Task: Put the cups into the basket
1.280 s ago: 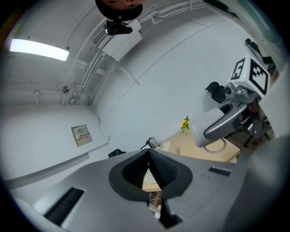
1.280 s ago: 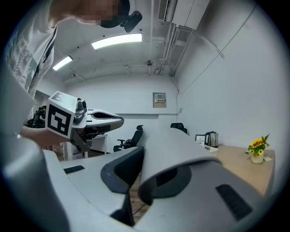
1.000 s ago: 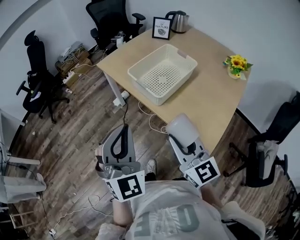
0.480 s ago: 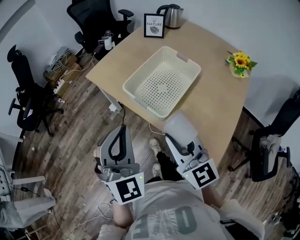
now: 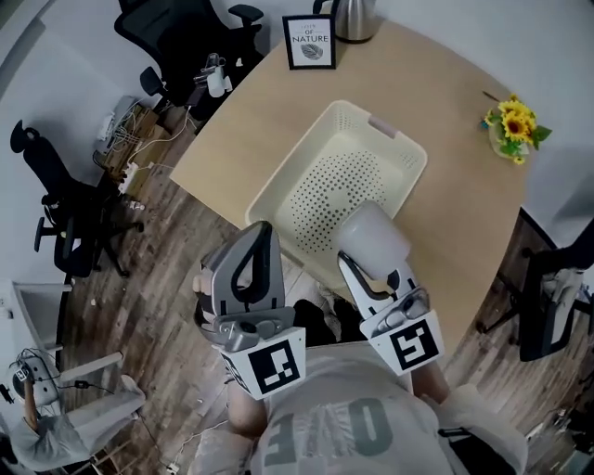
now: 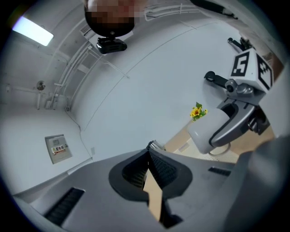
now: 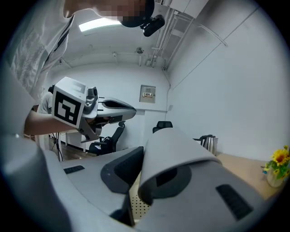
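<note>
A cream perforated basket (image 5: 394, 158) sits on the wooden table (image 5: 464, 213). My right gripper (image 5: 369, 266) is shut on a white cup (image 5: 373, 237) and holds it over the basket's near part. In the right gripper view the cup (image 7: 174, 152) fills the space between the jaws, with the basket's holed floor (image 7: 135, 204) below. My left gripper (image 5: 252, 264) hangs beside the basket's near left edge with its jaws together and nothing in them. The left gripper view shows its closed tips (image 6: 149, 156) and, to the right, the held cup (image 6: 207, 131).
A framed sign (image 5: 310, 41) and a kettle (image 5: 353, 17) stand at the table's far edge, and a sunflower pot (image 5: 513, 125) at its right. Office chairs (image 5: 65, 209) and cables lie on the wood floor to the left. Another chair (image 5: 557, 297) stands at the right.
Both grippers have moved forward toward the table. The cup, earlier short of the table's near edge, now hangs over the basket. The left gripper has come up beside the basket.
</note>
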A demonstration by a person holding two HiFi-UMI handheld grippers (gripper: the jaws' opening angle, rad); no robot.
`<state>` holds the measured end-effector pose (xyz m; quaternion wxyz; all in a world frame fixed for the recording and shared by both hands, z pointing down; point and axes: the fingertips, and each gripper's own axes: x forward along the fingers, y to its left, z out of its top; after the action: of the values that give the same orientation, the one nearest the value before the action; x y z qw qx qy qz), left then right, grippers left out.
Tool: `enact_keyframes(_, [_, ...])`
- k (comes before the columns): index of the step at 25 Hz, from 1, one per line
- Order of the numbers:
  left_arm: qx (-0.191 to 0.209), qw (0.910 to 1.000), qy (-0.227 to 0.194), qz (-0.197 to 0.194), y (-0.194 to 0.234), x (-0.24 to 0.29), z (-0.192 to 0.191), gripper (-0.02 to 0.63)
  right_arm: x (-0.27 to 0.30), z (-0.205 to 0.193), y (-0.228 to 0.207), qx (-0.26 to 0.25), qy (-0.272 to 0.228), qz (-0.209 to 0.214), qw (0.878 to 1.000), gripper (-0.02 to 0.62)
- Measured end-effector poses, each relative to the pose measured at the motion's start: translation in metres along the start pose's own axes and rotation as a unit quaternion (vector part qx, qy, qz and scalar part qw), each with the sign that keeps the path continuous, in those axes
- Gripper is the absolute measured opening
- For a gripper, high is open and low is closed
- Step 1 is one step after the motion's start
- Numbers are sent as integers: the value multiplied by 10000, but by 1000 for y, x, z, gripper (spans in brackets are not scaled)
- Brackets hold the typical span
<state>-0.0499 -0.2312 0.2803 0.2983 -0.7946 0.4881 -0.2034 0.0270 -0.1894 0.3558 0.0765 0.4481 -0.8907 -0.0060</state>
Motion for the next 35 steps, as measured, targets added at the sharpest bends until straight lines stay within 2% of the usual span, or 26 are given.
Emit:
enact_keyframes(2, [117, 9996, 119, -217, -6, 20, -9, 9, 12, -3, -12, 194, 3, -25, 9998, 49])
enact_keyframes(4, [11, 9992, 98, -399, -10, 35, -16, 9, 21, -5, -22, 399, 34, -129, 9991, 49])
enact_keyframes(8, [-218, 9975, -321, -599, -7, 62, -22, 9, 39, -3, -37, 387, 42, -416, 9984, 49])
enact_keyframes(15, [-198, 9905, -705, -1164, -3, 105, -28, 9, 62, 1, -60, 506, 173, -1028, 9933, 49])
enact_keyframes(21, [-473, 9840, -1001, -1394, 7, 127, -31, 9, 78, -11, -72, 61, 886, -1223, 9885, 49])
enact_keyframes(25, [-596, 9818, -1072, -1449, 6, 139, -35, 9, 87, -32, -75, -475, 1769, -811, 9797, 49])
enact_keyframes(28, [-756, 9803, -1144, -1418, 4, 145, -35, 9, 93, -46, -79, -1060, 2369, -379, 9650, 49])
enact_keyframes(30, [-873, 9792, -1161, -1416, 3, 147, -35, 9, 97, -58, -83, -1665, 2744, -169, 9469, 49])
enact_keyframes(33, [-855, 9806, -1112, -1366, 6, 152, -39, 9, 105, -87, -83, -2609, 3437, 279, 9017, 49])
enact_keyframes(35, [-852, 9823, -1026, -1316, 8, 155, -44, 9, 107, -110, -80, -2893, 3946, 805, 8684, 49])
